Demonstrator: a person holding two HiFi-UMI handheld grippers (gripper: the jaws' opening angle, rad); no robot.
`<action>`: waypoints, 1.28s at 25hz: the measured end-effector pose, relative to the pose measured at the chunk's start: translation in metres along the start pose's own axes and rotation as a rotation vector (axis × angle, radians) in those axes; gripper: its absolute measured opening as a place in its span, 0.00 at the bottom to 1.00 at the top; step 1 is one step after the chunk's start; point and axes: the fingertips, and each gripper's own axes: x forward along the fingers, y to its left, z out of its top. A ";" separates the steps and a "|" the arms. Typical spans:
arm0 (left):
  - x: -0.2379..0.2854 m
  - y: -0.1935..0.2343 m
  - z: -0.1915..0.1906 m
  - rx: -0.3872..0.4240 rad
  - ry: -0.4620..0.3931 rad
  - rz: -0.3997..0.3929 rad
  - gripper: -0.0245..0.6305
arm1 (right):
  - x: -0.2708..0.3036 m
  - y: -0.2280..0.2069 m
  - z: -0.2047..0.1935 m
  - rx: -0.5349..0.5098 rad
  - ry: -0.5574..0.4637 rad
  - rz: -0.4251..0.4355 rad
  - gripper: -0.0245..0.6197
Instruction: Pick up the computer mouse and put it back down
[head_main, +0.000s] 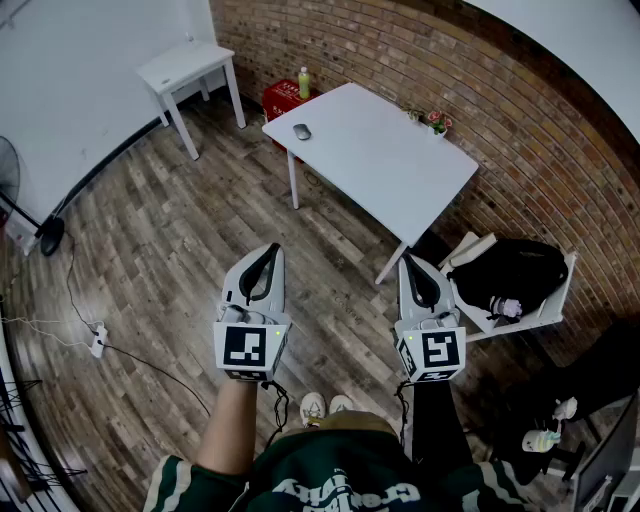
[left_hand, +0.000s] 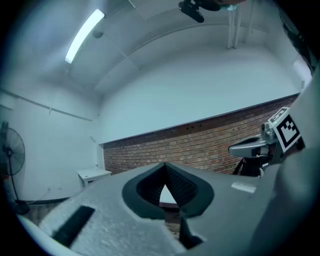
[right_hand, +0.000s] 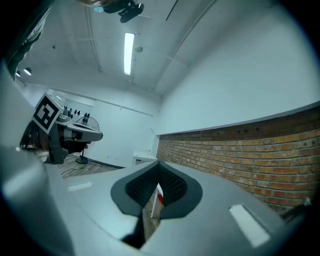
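A grey computer mouse (head_main: 301, 131) lies near the far left corner of the white table (head_main: 390, 170), well ahead of both grippers. My left gripper (head_main: 268, 249) hovers over the wooden floor, short of the table; its jaws are shut with nothing between them. My right gripper (head_main: 409, 261) is held beside it, close to the table's near corner, also shut and empty. In the left gripper view the jaw tips (left_hand: 164, 165) meet, and the table shows only as a white sliver behind them. The right gripper view shows its own closed tips (right_hand: 158, 164).
A small white side table (head_main: 190, 65) stands at the back left. A red crate (head_main: 283, 99) with a green bottle (head_main: 304, 82) sits behind the table, and flowers (head_main: 437, 121) at its far edge. A black bag (head_main: 515, 275) lies on a white chair at right. Cables and a power strip (head_main: 97, 341) lie on the floor at left.
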 end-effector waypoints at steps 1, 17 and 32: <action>-0.001 -0.004 0.002 0.000 -0.005 0.004 0.04 | -0.003 -0.001 0.001 0.002 -0.004 0.006 0.06; -0.028 -0.086 0.024 0.059 0.022 0.043 0.04 | -0.065 -0.032 0.000 0.069 -0.070 0.069 0.06; -0.040 -0.072 0.014 0.045 0.036 0.155 0.04 | -0.054 -0.028 0.000 0.065 -0.082 0.111 0.06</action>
